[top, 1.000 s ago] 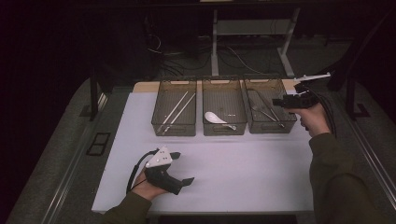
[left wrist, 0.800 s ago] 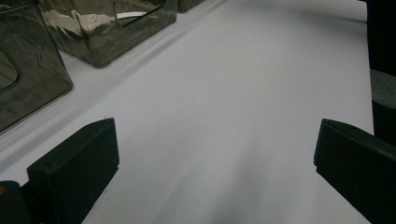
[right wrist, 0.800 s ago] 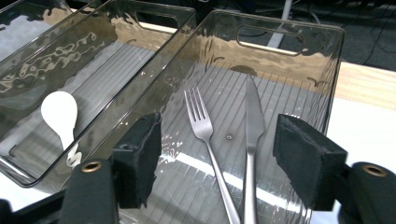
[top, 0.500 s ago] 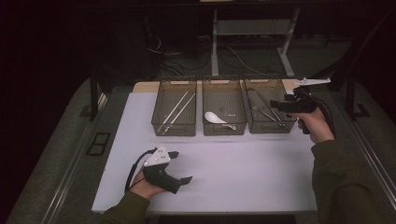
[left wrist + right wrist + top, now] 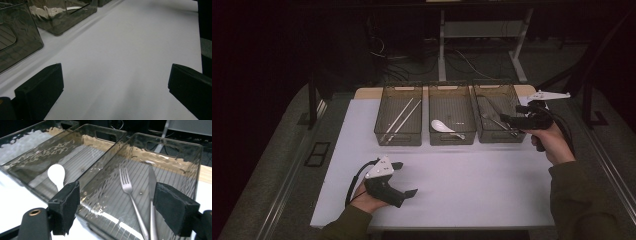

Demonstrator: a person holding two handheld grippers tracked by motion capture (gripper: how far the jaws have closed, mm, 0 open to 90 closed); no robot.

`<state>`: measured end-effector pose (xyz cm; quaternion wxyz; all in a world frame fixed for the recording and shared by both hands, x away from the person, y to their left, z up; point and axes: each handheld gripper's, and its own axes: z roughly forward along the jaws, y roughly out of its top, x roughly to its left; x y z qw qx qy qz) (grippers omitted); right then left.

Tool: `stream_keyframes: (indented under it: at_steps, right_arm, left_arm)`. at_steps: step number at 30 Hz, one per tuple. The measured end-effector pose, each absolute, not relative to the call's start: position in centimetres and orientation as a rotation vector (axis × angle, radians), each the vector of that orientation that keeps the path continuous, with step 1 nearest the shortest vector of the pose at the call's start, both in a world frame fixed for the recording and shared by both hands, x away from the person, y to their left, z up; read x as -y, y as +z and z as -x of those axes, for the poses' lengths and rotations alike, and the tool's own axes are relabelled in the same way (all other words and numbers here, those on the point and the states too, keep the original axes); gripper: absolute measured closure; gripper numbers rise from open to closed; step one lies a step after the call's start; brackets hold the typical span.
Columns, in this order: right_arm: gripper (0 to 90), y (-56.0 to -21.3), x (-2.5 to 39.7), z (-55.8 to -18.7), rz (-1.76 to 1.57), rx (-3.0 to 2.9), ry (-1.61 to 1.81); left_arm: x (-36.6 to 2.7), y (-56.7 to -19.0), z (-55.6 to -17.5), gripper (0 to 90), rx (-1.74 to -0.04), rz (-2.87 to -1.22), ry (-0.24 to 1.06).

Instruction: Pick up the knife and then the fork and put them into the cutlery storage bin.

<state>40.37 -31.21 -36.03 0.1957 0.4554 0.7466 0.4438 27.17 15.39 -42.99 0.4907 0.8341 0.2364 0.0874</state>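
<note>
Lying between right claw (image 5: 116,211) jaws, fork (image 5: 130,195)

The room is dim; light falls from above on the white table (image 5: 472,185), and all beyond it sinks into black. The high view is soft and grainy. Glare ripples on the clear bins (image 5: 160,170). The near jaws look slightly blurred.

A white table (image 5: 472,185) stands in a dark room, lit from above. Beyond its far edge, cables (image 5: 412,62) lie on grey floor (image 5: 492,60) beside a white desk frame (image 5: 443,45).
</note>
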Motion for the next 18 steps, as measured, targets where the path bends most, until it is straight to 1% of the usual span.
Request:
stream_keyframes:
  at_steps: [18]
  right_arm:
    - [20.4,-37.3,30.9,-35.8,-1.193,-2.101,1.301]
  left_arm:
    - [-15.4,-43.0,-27.2,0.0,-0.581,-2.03,0.21]
